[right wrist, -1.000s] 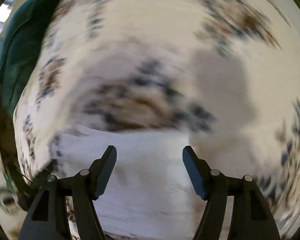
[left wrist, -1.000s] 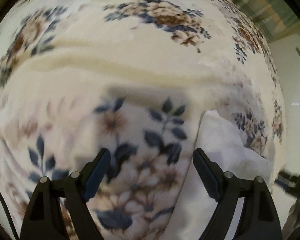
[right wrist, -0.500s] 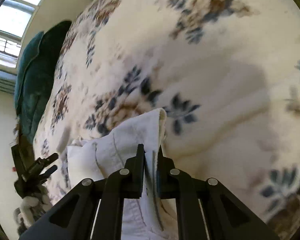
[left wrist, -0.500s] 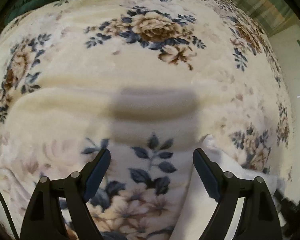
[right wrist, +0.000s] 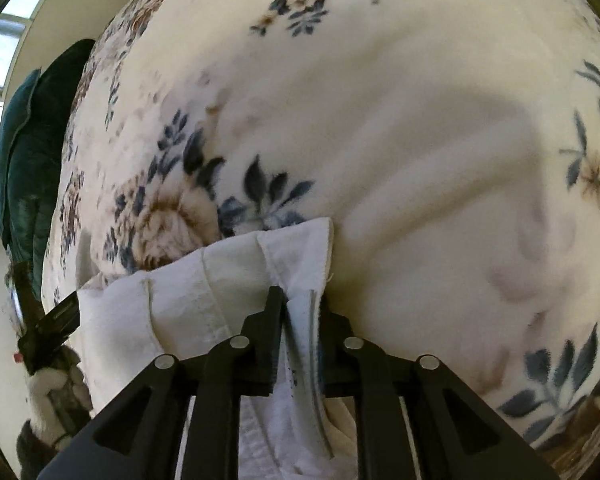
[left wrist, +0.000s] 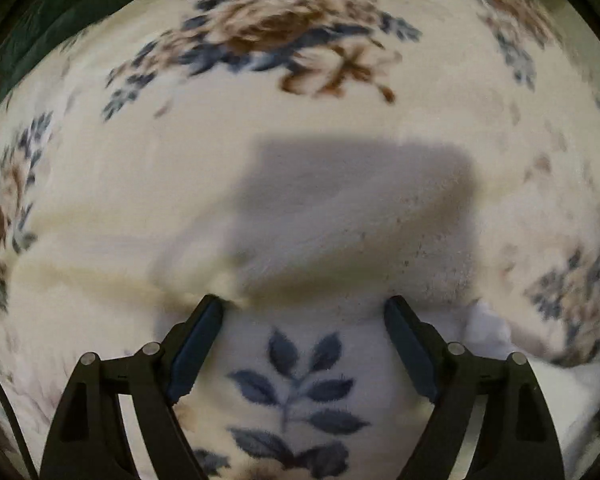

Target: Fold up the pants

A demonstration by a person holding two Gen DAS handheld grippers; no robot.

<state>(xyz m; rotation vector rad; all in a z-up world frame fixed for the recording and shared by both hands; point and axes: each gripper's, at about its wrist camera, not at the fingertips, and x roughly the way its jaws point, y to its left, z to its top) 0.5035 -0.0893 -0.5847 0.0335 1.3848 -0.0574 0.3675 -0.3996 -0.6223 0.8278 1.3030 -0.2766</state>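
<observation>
The white pants [right wrist: 204, 292] lie bunched on a cream floral blanket [right wrist: 400, 128]. My right gripper [right wrist: 300, 300] is shut on a corner of the pants near a stitched hem and holds it just above the blanket. In the left wrist view my left gripper [left wrist: 304, 312] is open and empty, low over the blanket [left wrist: 300, 184], with only a small white bit of the pants [left wrist: 488, 328] showing beside its right finger. The left gripper [right wrist: 48, 320] also shows at the left edge of the right wrist view, beside the pants.
A dark green cushion [right wrist: 28, 148] lies at the far end of the blanket, with a window behind it. The cushion also shows at the top left of the left wrist view [left wrist: 40, 32]. The blanket has soft ridges and folds.
My right gripper went from open above the pants to shut on their corner. My left gripper stayed open and slid forward over the blanket, so the pants have almost left its view.
</observation>
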